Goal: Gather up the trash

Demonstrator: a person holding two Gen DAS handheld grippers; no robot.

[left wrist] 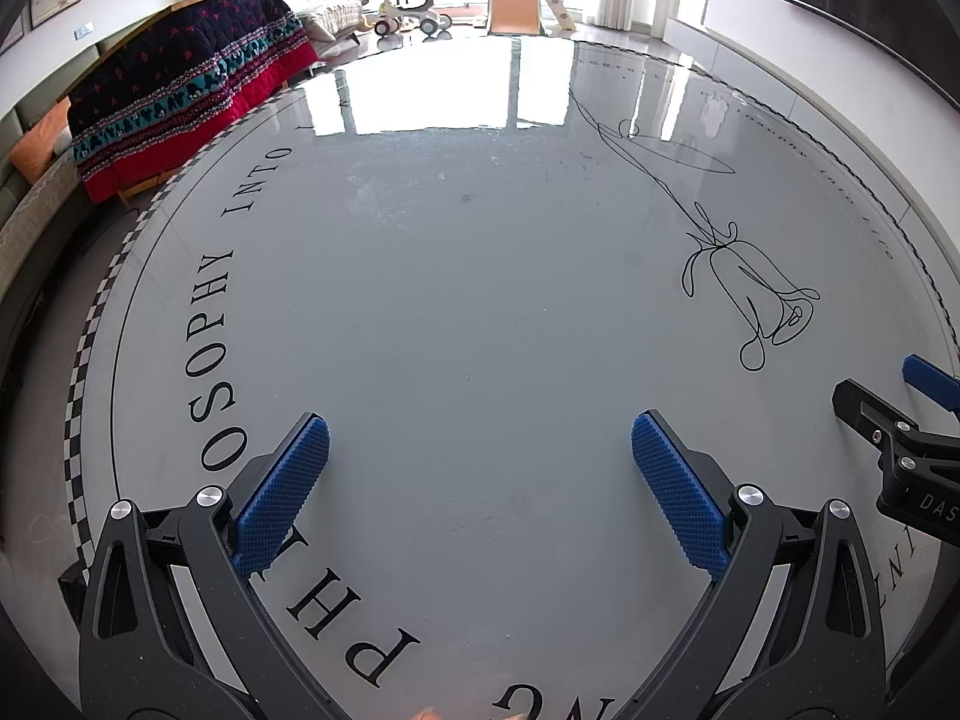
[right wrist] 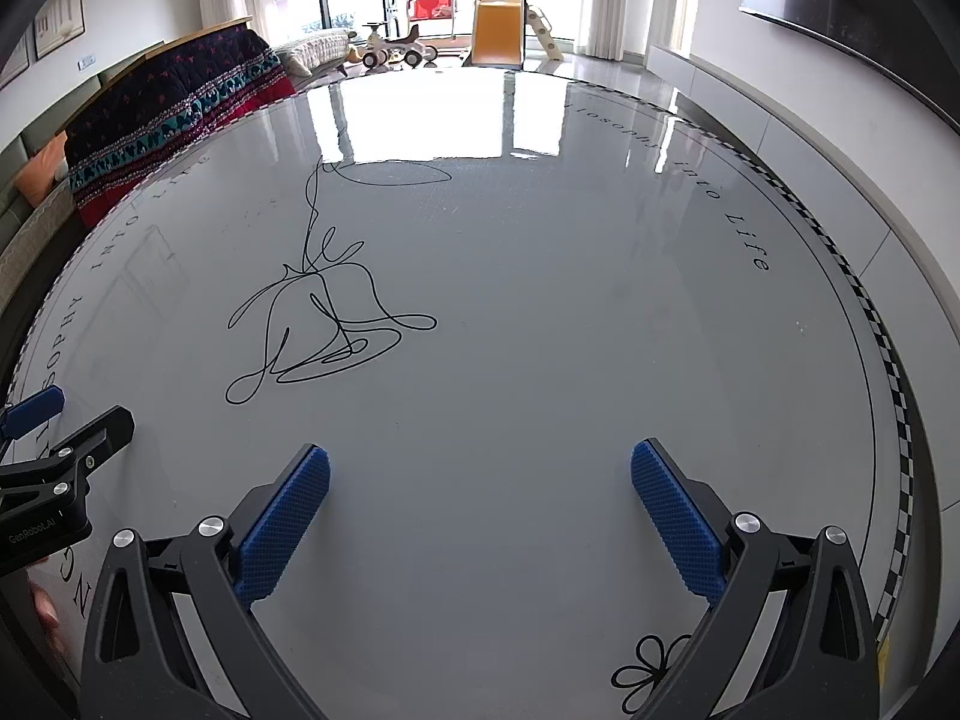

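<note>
Both grippers are hanging over a round grey table, angled down toward its glossy top. In the left wrist view, the left gripper is standing with its two black arms spread wide and its blue ridged pads far apart, with only bare tabletop between them. In the right wrist view, the right gripper is likewise spread wide, its blue pads gripping nothing.

No trash is showing anywhere on the table in either view, so the place of the things to collect cannot be told.

Each gripper is appearing at the edge of the other's view: the right one is sitting just to the right of the left one, and the left one just to the left of the right one.

Ahead of the grippers, a black line drawing of a flower is printed on the tabletop, with curved lettering running round the rim and a checkered border along the edge. A small flower outline is lying under the right gripper's right arm.

Beyond the table on the left, a dark patterned quilt is draped over a seat. Far ahead, toy ride-ons and a small slide are standing by bright windows.
</note>
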